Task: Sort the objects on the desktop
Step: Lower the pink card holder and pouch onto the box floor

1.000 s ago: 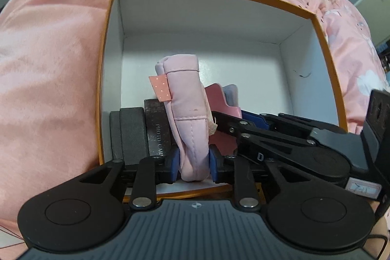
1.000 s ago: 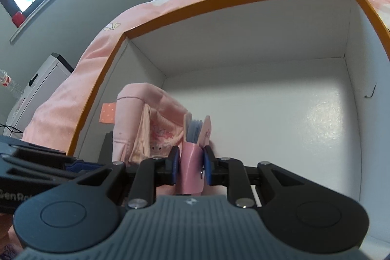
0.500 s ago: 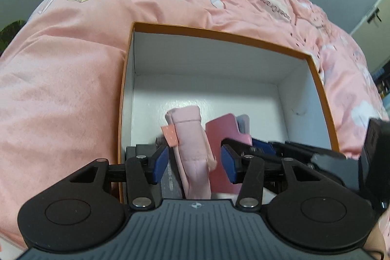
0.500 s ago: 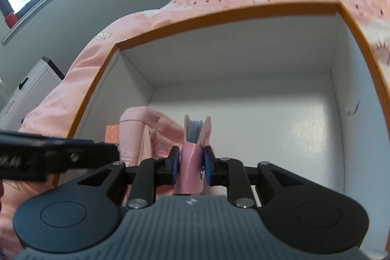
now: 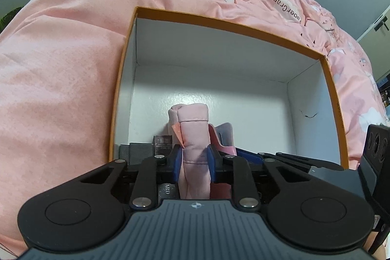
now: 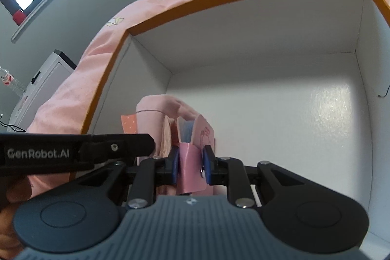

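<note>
While pouch point(image 5: 195, 138) hugs left wall, right floor bare

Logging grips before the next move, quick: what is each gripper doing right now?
Left gripper: jaws closing on the pink fabric pouch.
Right gripper: shut on the pink card wallet.

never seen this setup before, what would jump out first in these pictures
A big white box with an orange rim fills both views, sitting on a pink quilt. In its near left corner, the left gripper is closing on an upright pink fabric pouch. Right beside it, the right gripper clamps a pink card case.
</note>
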Available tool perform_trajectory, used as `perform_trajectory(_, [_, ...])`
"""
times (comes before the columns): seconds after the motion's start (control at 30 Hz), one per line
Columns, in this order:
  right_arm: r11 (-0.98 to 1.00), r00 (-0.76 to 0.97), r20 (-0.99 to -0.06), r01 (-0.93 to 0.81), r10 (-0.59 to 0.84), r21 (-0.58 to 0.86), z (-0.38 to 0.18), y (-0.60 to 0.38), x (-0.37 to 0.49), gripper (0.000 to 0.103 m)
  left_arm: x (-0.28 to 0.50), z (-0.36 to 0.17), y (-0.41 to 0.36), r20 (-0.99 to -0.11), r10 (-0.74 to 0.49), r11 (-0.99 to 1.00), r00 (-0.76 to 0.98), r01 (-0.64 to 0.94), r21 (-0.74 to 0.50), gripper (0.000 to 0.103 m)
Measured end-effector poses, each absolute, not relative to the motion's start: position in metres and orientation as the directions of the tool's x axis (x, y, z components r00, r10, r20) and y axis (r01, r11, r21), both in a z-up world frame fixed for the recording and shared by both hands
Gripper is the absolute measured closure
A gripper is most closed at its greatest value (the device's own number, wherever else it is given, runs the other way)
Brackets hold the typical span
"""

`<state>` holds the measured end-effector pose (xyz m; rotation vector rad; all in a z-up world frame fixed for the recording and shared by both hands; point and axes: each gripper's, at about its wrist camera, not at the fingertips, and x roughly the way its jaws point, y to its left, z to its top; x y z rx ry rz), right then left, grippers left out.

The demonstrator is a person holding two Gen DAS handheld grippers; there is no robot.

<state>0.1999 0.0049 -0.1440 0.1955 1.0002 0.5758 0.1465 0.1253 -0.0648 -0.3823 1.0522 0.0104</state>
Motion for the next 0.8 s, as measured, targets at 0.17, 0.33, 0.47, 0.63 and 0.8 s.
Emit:
perform_trajectory(0.17, [0.840,0.413,-0.737,-0.351,0.535,0.413,-0.142,0.001,0.199,0.077,0.145,-0.063,0.125,-0.844,-0.169,0.931,0.509,-0.200,-0.306,0.078])
perform_trajectory(0.33, [0.826,0.375,-0.735,-0.259,0.564,0.501,-0.144,-0.013,0.202,0.071,0.145,-0.063,0.128,-0.844,-0.166,0.927,0.510,-0.210,-0.310,0.078])
perform_trajectory(0.47, [0.801,0.346,-0.724,-0.202,0.596,0.563,-0.148,-0.021,0.203,0.071,0.145,-0.064,0.131,-0.843,-0.167,0.924,0.511,-0.217,-0.314,0.078])
perform_trajectory(0.63, [0.780,0.334,-0.707,-0.191,0.623,0.596,-0.155,-0.019,0.206,0.069,0.146,-0.066,0.133,-0.844,-0.165,0.920,0.510,-0.229,-0.319,0.078])
perform_trajectory(0.8, [0.764,0.331,-0.696,-0.153,0.637,0.626,-0.154,-0.028,0.203,0.067,0.145,-0.065,0.133,-0.841,-0.171,0.919,0.514,-0.225,-0.324,0.078])
